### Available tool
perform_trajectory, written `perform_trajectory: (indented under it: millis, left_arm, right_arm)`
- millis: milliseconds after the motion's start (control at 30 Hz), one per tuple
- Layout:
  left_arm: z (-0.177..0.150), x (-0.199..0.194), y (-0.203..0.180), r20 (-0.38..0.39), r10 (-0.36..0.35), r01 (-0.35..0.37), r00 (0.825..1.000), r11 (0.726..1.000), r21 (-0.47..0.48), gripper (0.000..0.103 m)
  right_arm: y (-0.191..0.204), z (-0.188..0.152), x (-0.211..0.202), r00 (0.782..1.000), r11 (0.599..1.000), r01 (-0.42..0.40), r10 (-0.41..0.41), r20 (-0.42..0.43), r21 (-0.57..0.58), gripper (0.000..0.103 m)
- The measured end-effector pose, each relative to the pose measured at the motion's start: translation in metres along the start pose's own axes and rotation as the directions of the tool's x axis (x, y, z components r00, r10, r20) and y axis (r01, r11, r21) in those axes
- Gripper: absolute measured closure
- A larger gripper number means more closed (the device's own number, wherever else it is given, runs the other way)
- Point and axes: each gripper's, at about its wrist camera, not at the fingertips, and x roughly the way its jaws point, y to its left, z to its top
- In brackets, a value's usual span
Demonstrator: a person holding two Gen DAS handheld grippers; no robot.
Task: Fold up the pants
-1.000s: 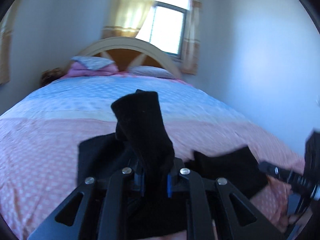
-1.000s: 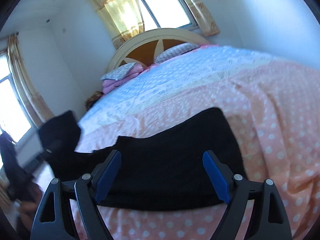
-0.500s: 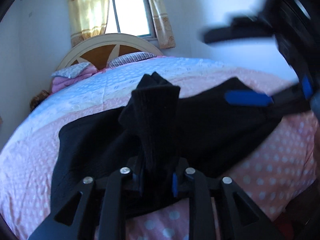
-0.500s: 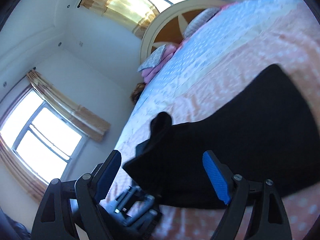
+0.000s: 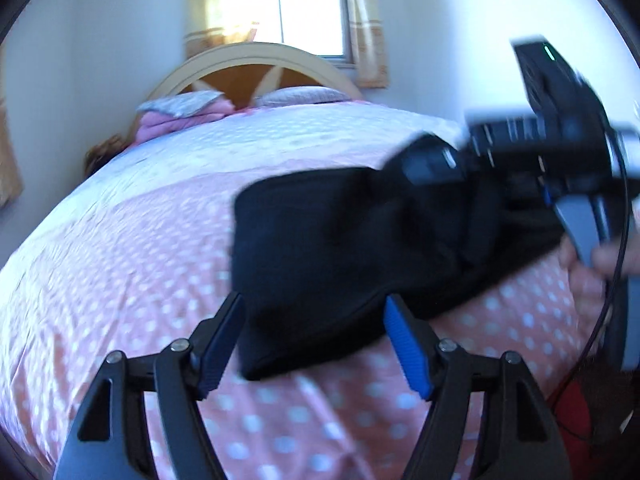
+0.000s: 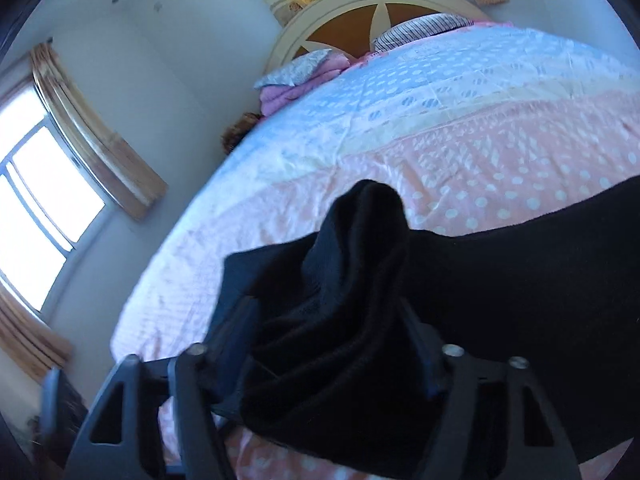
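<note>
The black pants [image 5: 340, 256] lie on the pink dotted bedspread [image 5: 120, 280] near the foot of the bed. My left gripper [image 5: 316, 340] is open and empty, its blue pads on either side of the pants' near edge. My right gripper [image 6: 332, 344] is closing on a bunched end of the pants [image 6: 360, 280], which fills the gap between its fingers. The right gripper also shows in the left wrist view [image 5: 560, 168], at the pants' right end, blurred by motion.
The bed runs back to a cream arched headboard [image 5: 256, 68] with pillows [image 5: 300, 94] and folded pink bedding [image 5: 176, 114]. Windows with curtains are behind the headboard [image 5: 308, 8] and on the left wall [image 6: 36, 208]. A white wall stands to the right.
My left gripper let go of the bunched pants end and opened. My right gripper, open before, took that end between its fingers.
</note>
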Motion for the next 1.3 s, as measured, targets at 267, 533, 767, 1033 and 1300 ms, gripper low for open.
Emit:
perform_trajectory:
  millis: [267,533,767,1033,1300]
  left_arm:
    - [0.0,-0.003,0.02,-0.014,-0.012,0.01,1.0,0.992,-0.124,0.029]
    - [0.016,-0.01,0.051,0.053,-0.07,0.081,0.996,0.965,-0.249,0.029]
    - [0.038,-0.003,0.044,0.103,-0.067,0.088,0.992,0.972,-0.217,0.029]
    - [0.052,0.029,-0.002,0.039,-0.095,0.1,0.995,0.987,-0.127,0.029]
    - [0.041,0.06,-0.033,-0.069,-0.033,0.033,0.997,0.999,-0.007,0.029]
  right_arm:
    - [0.022,-0.014,-0.021,0.991,0.983,0.112,-0.099,0.094,-0.147,0.077]
    - [0.029,0.012,-0.076,0.983,0.976,-0.078,0.11,0.149,-0.205,0.079]
    - [-0.041,0.038,-0.123,0.986,0.987,-0.045,0.068,0.152,-0.155,0.079]
    - [-0.122,0.02,-0.11,0.997,0.995,0.066,-0.062,0.047,-0.075,0.079]
    - [-0.161,0.019,-0.103,0.998,0.999,0.046,-0.046,0.048,0.019,0.069]
